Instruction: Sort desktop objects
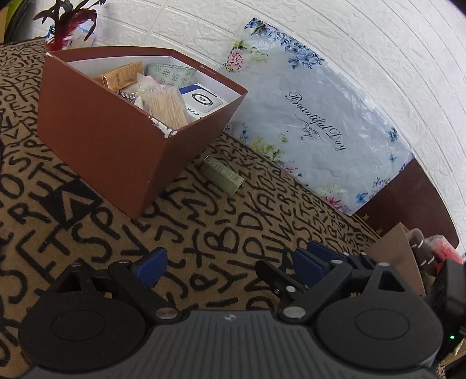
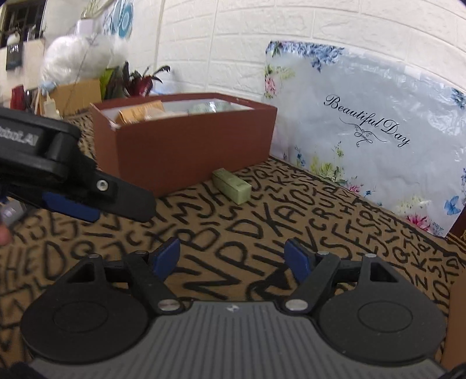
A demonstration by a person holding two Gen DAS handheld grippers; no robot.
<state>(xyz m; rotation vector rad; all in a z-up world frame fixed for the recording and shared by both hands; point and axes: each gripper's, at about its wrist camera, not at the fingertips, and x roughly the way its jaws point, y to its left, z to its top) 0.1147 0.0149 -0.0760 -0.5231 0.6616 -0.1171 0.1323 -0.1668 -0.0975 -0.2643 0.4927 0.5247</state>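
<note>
A small pale green box point(image 1: 222, 174) point(image 2: 232, 185) lies on its side on the letter-printed cloth point(image 1: 204, 233), just right of the brown storage box point(image 1: 128, 151) point(image 2: 186, 145). That brown box holds several items: a tan carton, a bag of cotton swabs, a white and blue pack and a patterned cup. My left gripper point(image 1: 230, 265) hangs open over the cloth, nothing between its blue pads, short of the green box. My right gripper point(image 2: 233, 258) is open and empty too, with the green box ahead of it. In the right wrist view the left gripper point(image 2: 96, 201) crosses the left side.
A floral plastic bag point(image 1: 314, 122) point(image 2: 367, 131) printed "Beautiful Day" leans on the white brick wall behind. A dark red plant point(image 1: 70, 20) point(image 2: 142, 81) stands past the brown box. Cardboard and a brown bag point(image 1: 407, 256) sit at the right edge.
</note>
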